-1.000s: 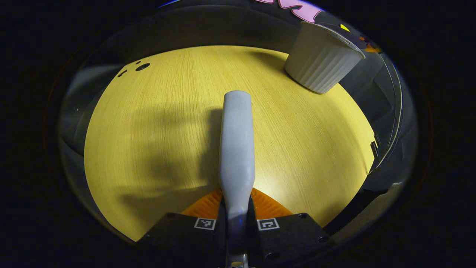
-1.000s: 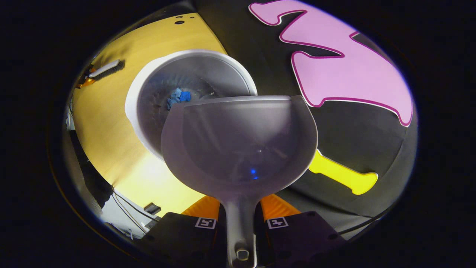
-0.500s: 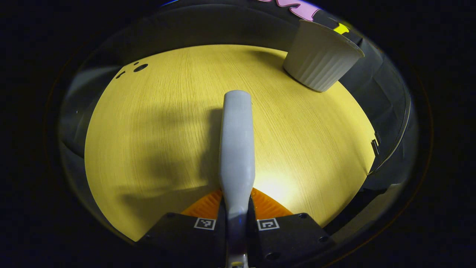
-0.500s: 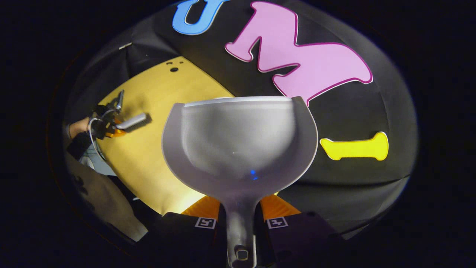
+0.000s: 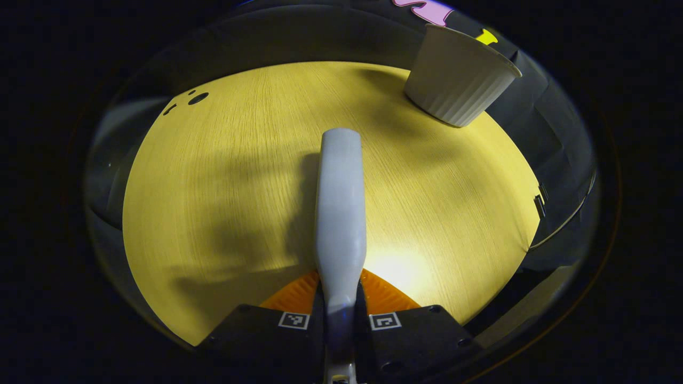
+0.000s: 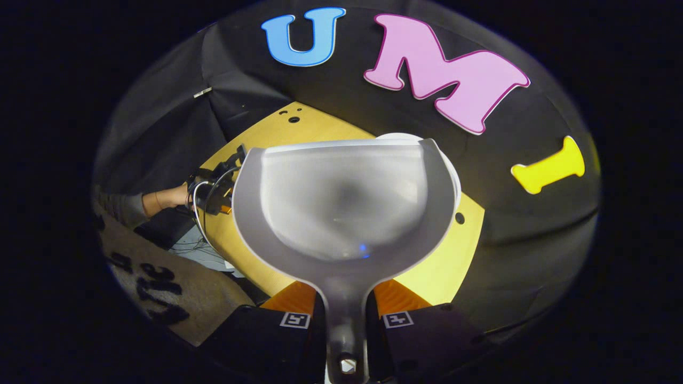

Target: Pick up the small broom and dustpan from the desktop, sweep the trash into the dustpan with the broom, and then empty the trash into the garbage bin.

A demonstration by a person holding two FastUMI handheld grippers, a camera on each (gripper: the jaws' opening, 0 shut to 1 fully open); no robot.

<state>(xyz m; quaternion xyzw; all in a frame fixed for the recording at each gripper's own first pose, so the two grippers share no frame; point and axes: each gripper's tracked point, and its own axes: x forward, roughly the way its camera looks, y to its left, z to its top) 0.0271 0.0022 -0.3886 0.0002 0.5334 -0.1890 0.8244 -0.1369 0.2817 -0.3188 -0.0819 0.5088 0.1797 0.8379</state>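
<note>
Black left gripper (image 5: 340, 304) body with square coded markers, screws, dark grey sleeve (image 6: 124, 204), looped cables.

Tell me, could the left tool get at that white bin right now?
Probably not to grasp it: the left tool is shut on the broom. The desk toward the white bin lies open, though.

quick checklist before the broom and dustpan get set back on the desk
1. Right gripper shut on the dustpan handle: ok.
2. Left gripper shut on the broom handle: ok.
3. Dustpan scoop free of trash: ok, none visible inside.
4. Desktop ahead of the broom free of trash: ok.
5. Garbage bin upright on the desk: ok.
6. Trash inside the bin: cannot tell.
</note>
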